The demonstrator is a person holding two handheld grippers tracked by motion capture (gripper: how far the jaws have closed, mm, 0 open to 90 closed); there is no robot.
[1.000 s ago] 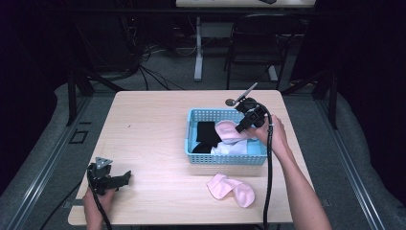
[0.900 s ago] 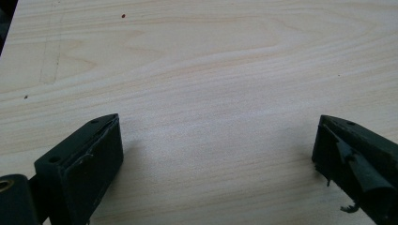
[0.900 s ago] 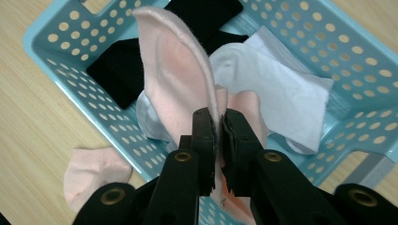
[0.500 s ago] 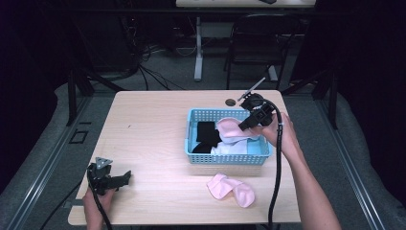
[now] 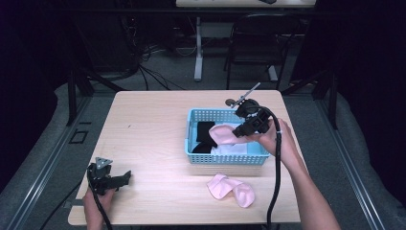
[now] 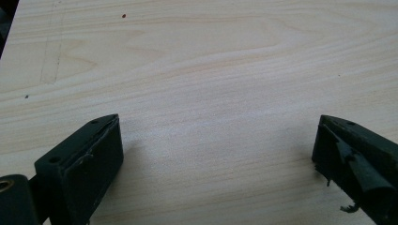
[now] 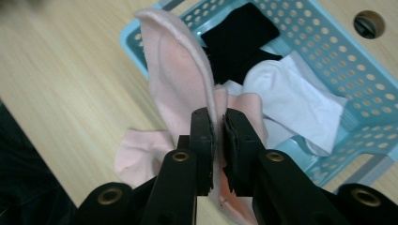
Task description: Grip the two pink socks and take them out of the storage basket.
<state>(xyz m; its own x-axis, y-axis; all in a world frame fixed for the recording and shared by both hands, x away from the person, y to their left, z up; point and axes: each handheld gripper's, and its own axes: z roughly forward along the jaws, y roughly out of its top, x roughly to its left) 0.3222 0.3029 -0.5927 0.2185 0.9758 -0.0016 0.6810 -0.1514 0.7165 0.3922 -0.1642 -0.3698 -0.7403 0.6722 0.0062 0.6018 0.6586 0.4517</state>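
Note:
My right gripper (image 5: 241,132) (image 7: 217,123) is shut on a pink sock (image 5: 223,133) (image 7: 179,79) and holds it lifted above the light blue basket (image 5: 225,158) (image 7: 328,58). Inside the basket lie a black sock (image 5: 206,132) (image 7: 237,40) and a white sock (image 5: 230,149) (image 7: 293,101). A second pink sock (image 5: 232,189) (image 7: 136,152) lies flat on the table in front of the basket. My left gripper (image 5: 117,179) (image 6: 216,154) rests near the table's front left corner, open, with bare wood between its jaws.
The wooden table (image 5: 148,129) has a small round hole (image 7: 368,22) behind the basket. Beyond the far edge stand a chair (image 5: 261,43) and loose cables (image 5: 148,57) on the floor.
My right gripper has risen and drawn the pink sock up out of the basket, drifting slightly toward the basket's right side. The left gripper has stayed put.

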